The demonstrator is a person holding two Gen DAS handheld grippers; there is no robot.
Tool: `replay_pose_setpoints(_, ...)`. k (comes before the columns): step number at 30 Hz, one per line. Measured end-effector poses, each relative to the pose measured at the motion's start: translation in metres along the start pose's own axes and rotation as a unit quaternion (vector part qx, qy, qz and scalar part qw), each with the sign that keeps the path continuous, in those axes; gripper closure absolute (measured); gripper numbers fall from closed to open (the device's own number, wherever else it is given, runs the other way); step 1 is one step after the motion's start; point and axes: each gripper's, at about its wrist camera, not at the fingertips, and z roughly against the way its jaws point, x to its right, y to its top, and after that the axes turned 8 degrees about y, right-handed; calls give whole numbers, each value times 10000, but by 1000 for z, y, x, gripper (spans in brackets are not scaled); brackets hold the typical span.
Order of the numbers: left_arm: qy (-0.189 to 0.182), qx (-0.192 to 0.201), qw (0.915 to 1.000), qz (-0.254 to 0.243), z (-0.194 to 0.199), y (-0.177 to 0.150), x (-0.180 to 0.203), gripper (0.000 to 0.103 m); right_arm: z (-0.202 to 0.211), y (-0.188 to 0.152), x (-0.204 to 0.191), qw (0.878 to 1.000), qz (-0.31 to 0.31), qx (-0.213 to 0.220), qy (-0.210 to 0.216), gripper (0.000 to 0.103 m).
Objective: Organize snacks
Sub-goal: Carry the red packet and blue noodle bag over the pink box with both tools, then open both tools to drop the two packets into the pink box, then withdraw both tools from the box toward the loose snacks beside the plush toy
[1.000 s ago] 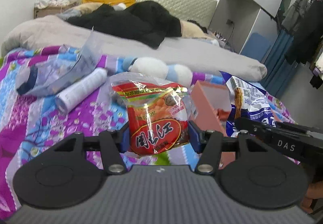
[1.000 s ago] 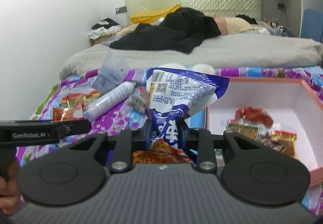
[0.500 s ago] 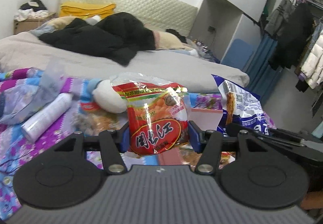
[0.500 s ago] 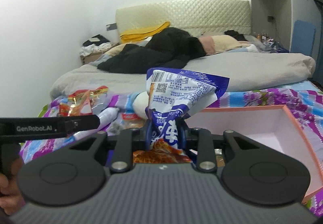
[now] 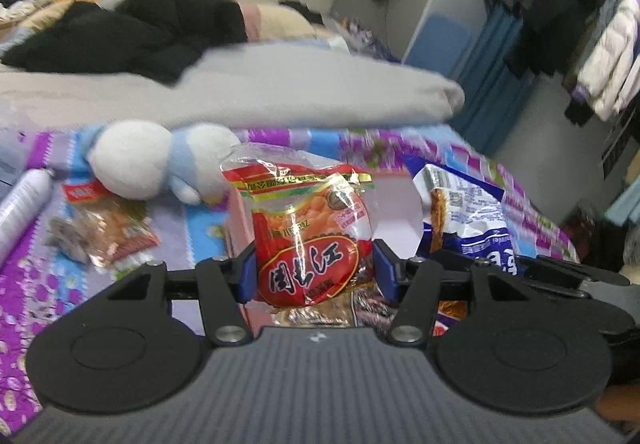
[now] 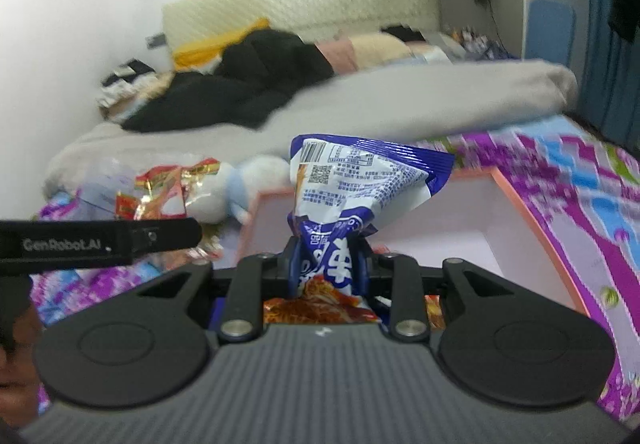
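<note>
Red snack bag [image 5: 310, 240] is pinched upright between my left fingers [image 5: 251, 273], right over the near edge of the pink box [image 6: 516, 204] on the bed. My right fingers [image 6: 295, 264] are squeezed tight on the crumpled blue bag [image 6: 352, 196], also above the box. Another snack packet [image 5: 114, 224] lies on the purple bedspread [image 5: 36, 276] beside a plush toy [image 5: 132, 158].

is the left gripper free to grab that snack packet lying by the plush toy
Probably not: the left gripper is already clamped on a red snack bag, so the loose packet beside the plush toy must wait.
</note>
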Motion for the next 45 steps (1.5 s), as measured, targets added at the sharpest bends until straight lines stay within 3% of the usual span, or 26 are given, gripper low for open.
replay_pose_setpoints(7, -130, -694, 9975, -63, -61, -16, 16, 41, -42, -26, 37, 9974, -328, -592, -243, 72)
replay_pose_setpoints(15, -87, -996, 9949, -159, -96, -26, 23, 41, -65, -52, 58, 9927, -626, -992, -297, 71)
replay_pose_setpoints(17, -80, -1009, 9947, -177, -97, -28, 23, 39, -66, -55, 60, 9922, -642, -1015, -342, 69)
replay_pose_setpoints(20, -35, -995, 9947, -244, -95, -28, 26, 30, -67, -55, 62, 9918, -664, -1035, -357, 54)
replay_pose_setpoints(22, -19, -975, 9949, -257, -90, -26, 27, 27, -65, -54, 64, 9920, -676, -988, -404, 47)
replay_pose_setpoints(32, 13, -506, 9983, -274, -36, -13, 28, 27, -31, -37, 53, 9958, -643, -540, -356, 47)
replay_pose_setpoints(45, 266, 307, 9991, -150, 76, -15, 2, 27, 31, -23, 2, 9991, -401, 114, -92, 47)
